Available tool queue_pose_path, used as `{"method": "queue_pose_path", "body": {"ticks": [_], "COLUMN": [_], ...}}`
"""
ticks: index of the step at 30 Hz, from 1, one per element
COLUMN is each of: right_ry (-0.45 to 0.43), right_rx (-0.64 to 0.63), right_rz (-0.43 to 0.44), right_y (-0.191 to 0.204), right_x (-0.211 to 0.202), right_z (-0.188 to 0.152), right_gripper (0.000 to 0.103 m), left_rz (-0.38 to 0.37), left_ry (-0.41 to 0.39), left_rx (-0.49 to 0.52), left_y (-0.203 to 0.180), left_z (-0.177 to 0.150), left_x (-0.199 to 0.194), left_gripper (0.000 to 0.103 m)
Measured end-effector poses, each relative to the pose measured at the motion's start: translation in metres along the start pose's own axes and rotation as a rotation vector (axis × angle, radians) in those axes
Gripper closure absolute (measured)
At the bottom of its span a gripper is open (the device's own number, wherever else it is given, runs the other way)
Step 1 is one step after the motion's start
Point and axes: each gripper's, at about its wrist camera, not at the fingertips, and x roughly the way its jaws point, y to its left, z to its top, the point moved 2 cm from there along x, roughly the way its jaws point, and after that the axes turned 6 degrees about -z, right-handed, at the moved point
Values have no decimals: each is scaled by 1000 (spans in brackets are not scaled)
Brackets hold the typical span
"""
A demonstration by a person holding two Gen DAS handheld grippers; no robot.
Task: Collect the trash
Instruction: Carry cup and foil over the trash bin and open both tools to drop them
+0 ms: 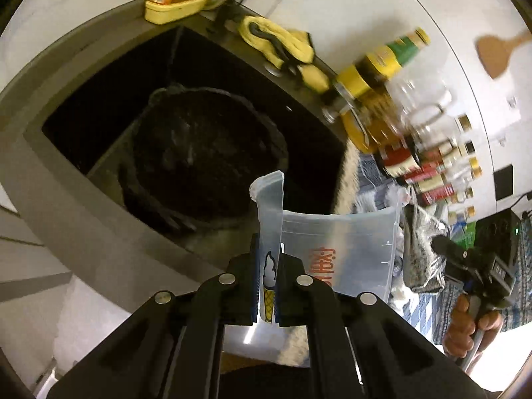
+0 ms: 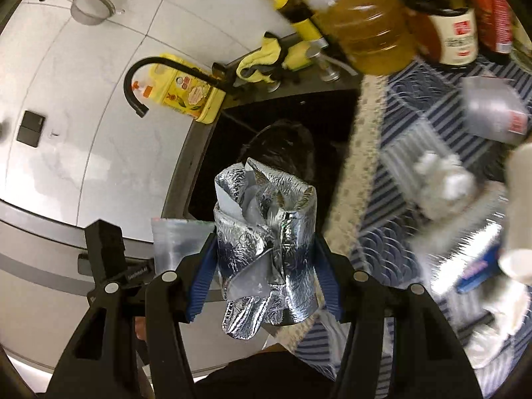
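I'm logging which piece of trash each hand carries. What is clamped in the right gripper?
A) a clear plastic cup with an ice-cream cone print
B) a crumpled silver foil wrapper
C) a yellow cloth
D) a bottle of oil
B: in the right wrist view the right gripper has its blue-padded fingers pressed against both sides of a crumpled silver foil wrapper, held up in front of the dark sink.

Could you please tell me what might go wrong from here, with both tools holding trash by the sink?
1. The left tool pinches only a folded edge of the clear plastic bag, so it may slip out.
2. The crumpled foil wrapper in the right tool has loose flaps that could catch on the sink rim.
3. Bottles crowd the counter nearby; a swing could topple one.
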Motion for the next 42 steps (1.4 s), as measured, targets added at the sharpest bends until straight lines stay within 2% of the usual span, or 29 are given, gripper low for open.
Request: {"method": "queue_pose_path", "body": {"ticks": [6,8,18,20,21,22,24,28,33,35,36,42], "right_ry": [25,29,90,105,111,121,128,145,144,138,133,99], "right_rx": [34,11,5,5,5,1,2,33,30,52,57,56], "right_rz": [-6,-8,-41,-52,-55,-61,-70,-66,-80,-72,-68,-72], "right_y": [19,31,58,60,61,63,64,62,63,64,64,66], "right_x": [48,63,127,139,143,149,156,166,169,168,166,149], "right_z": [23,33,68,75,76,79,83,87,89,90,90,81], "right_gripper": [46,46,46,46,46,46,46,45,44,27,25,24], "left_rz": [0,8,-16,-12,-12,-14,-31,-19,-23,-29,-33,-52], "left_ry": [15,26,82,92,100,100,113,131,127,126,127,110], "left_rx": [-30,-41,-64,-77,-92,-110,-117,-99,-125,-125,-124,-109], "left_y": [36,47,73,76,79,82,84,86,93,94,93,87], "left_z": [38,51,101,107,112,115,119,127,129,127,126,119], "left_x": [3,6,36,42,45,47,51,55,52,51,50,40], "left_gripper": [98,98,96,78,57,43,42,42,42,42,42,42]}}
